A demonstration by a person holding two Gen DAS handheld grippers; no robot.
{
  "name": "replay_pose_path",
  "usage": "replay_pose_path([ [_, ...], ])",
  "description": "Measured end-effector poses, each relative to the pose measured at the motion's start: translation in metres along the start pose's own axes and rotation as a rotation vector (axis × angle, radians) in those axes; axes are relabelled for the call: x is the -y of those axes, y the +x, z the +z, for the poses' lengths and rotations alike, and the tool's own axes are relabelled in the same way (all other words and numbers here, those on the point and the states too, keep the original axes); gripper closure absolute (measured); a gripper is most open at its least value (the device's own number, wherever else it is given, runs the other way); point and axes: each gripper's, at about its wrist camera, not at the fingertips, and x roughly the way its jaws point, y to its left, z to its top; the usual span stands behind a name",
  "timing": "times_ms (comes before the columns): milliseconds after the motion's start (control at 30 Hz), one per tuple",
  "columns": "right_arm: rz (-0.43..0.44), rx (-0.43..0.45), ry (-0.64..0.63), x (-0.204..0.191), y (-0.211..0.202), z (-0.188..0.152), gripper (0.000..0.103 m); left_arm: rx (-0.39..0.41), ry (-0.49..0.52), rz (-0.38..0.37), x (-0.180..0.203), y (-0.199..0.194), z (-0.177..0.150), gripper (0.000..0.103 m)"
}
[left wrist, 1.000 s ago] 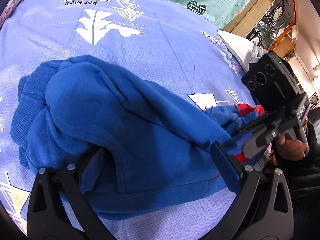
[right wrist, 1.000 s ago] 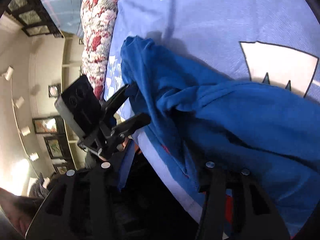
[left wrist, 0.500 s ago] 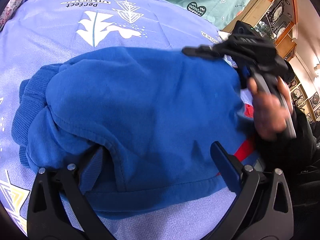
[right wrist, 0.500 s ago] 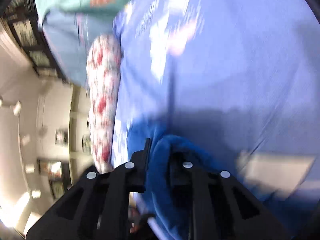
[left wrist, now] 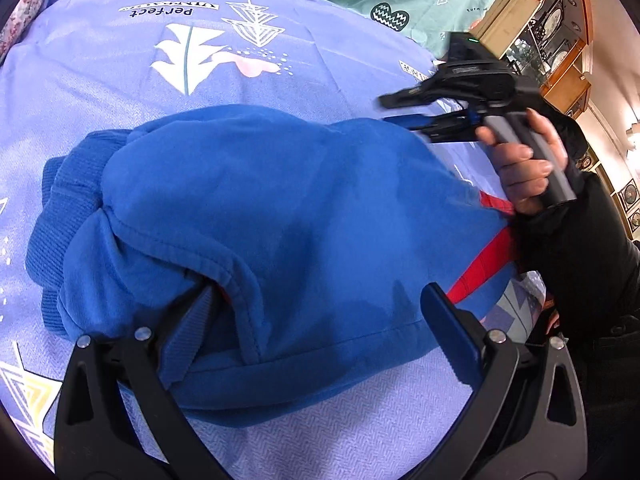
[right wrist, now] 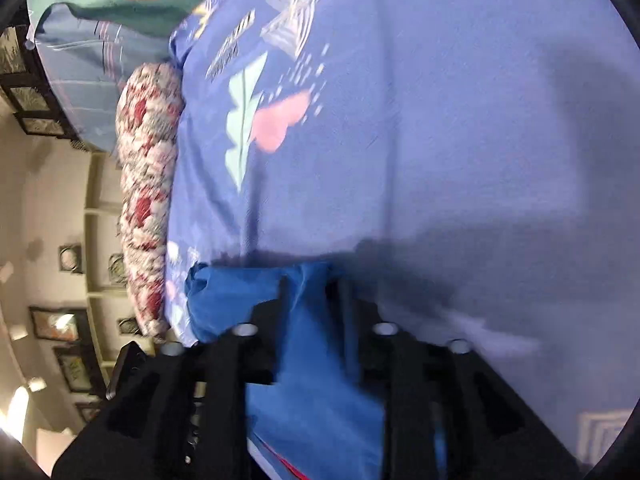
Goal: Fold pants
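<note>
Fingers of the right gripper (right wrist: 308, 300) pinch the pants (left wrist: 260, 216); left gripper (left wrist: 316, 300) spread, straddling them

Evenly and softly lit in the left wrist view, sharp across the blue pants (left wrist: 280, 208) and the printed bedspread (left wrist: 120, 80). Only faint shadows under the fabric's near hem. Warm lamp glow at the far right edge. Strongly bowed at the rim, with black vignette in the corners. Smeared by motion in the right wrist view: blurred print, hazy black tool fingers (right wrist: 280, 320). Broad soft shadow across the bedspread just beyond the fabric. Bright glare low at the left edge.
</note>
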Motion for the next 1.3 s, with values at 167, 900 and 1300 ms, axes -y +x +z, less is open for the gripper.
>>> replay_pose_path([
  [167,0.037,0.05,-0.072,-0.027,-0.029,-0.04,0.069,0.006,0.003,0.006,0.0,0.001,0.0,0.002],
  [900,-0.194,0.457,0.043,0.017,-0.125,-0.199,0.079,0.047,-0.014,0.162,-0.006,-0.026,-0.003,0.002],
  [1300,-0.369,0.588,0.44,0.136,-0.2,-0.288,0.071,0.056,-0.073,0.191,-0.016,-0.007,0.002,0.002],
])
